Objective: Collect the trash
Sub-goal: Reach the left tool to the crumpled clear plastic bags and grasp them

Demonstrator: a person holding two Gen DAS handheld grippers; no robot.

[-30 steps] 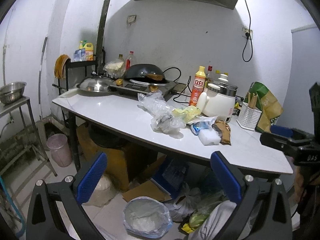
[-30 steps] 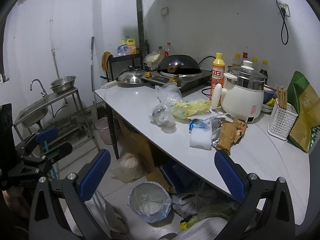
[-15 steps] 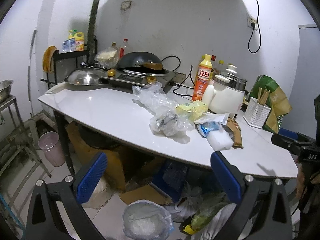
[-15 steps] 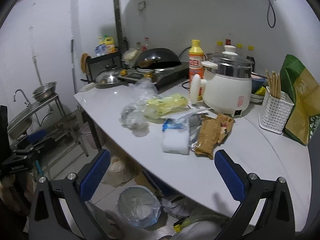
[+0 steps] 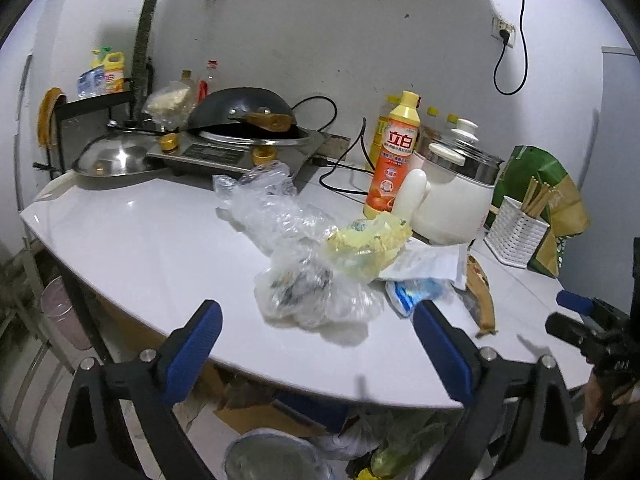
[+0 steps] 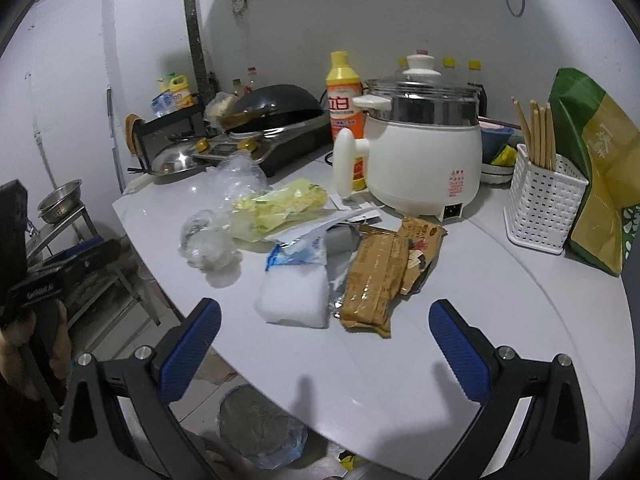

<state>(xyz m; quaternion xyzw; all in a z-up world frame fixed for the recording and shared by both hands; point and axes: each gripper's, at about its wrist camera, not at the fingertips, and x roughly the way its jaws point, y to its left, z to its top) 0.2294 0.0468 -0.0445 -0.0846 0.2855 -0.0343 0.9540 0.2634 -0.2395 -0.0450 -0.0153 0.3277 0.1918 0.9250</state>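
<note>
While I held both tools out over the near edge of the white table point(image 5: 132, 248), my left gripper point(image 5: 316, 344) had its blue ribbed pads wide apart and just starting to close, with nothing between them. My right gripper point(image 6: 326, 344) had its pads wide apart too, and nothing was in it.

The table top was smooth and shiny with a round edge. The trash lay in a heap on it, just past my fingertips.

Closest to my left gripper was a crinkly clear plastic bag point(image 5: 312, 292), all scrunched up. Closest to my right gripper was a soft white puffy block point(image 6: 294, 298) and a flat brown wrapper point(image 6: 374, 280), torn and shiny inside. A blue and white packet point(image 6: 296, 250) sat on the block. Behind these lay a wrinkled yellow bag point(image 5: 368, 238) and more clear plastic point(image 5: 260, 196).

Farther back stood a round white cooker point(image 6: 424, 160) with a glass lid, a tall orange bottle point(image 5: 394, 160) and a white basket point(image 6: 544, 204) full of holes with sticks in it. A black wok point(image 5: 244, 112) sat by the wall.
</note>
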